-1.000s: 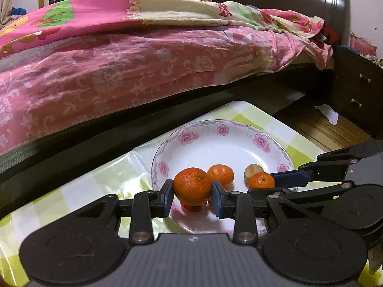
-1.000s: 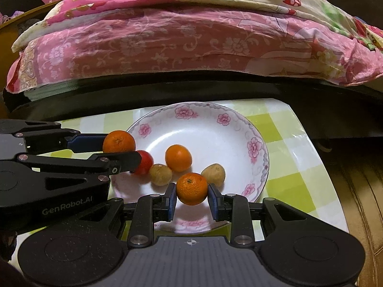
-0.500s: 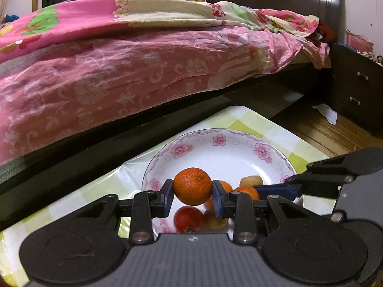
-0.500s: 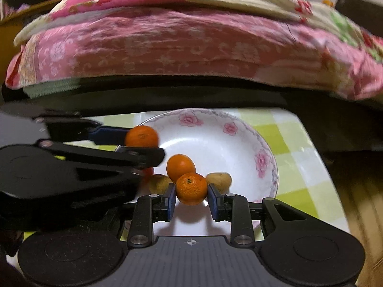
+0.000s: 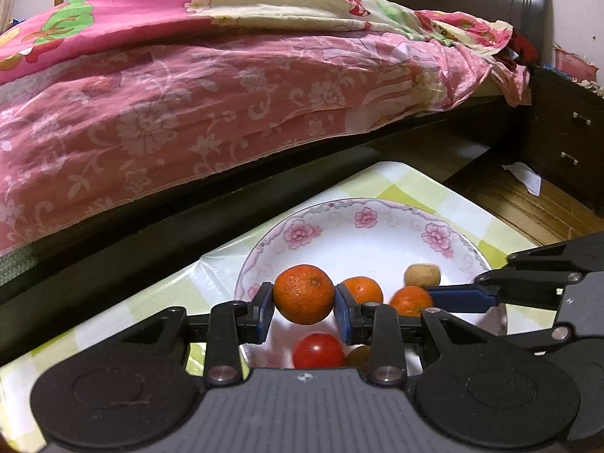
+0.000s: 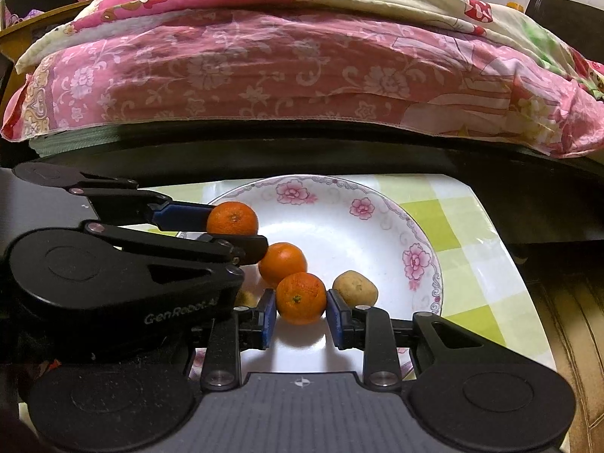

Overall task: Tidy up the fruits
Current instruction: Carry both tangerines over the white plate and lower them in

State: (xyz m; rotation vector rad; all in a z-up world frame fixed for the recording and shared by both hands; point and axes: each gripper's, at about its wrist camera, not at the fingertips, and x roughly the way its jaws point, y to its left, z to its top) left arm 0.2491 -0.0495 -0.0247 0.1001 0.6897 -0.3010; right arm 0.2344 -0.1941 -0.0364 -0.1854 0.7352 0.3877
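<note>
My left gripper is shut on an orange and holds it above the near left part of a white flowered plate. My right gripper is shut on a second orange just above the plate. In the left wrist view a third orange, a red tomato and a brown potato lie in the plate, and the right gripper's orange shows too. In the right wrist view the loose orange and the potato lie beside my held orange.
The plate stands on a small table with a green and white checked cloth. A bed with a pink flowered quilt and a dark frame runs close behind it. A dark drawer unit and wooden floor lie to the right.
Both grippers have risen a little with their oranges still held. The tomato and another small fruit now show under the left gripper's orange.
</note>
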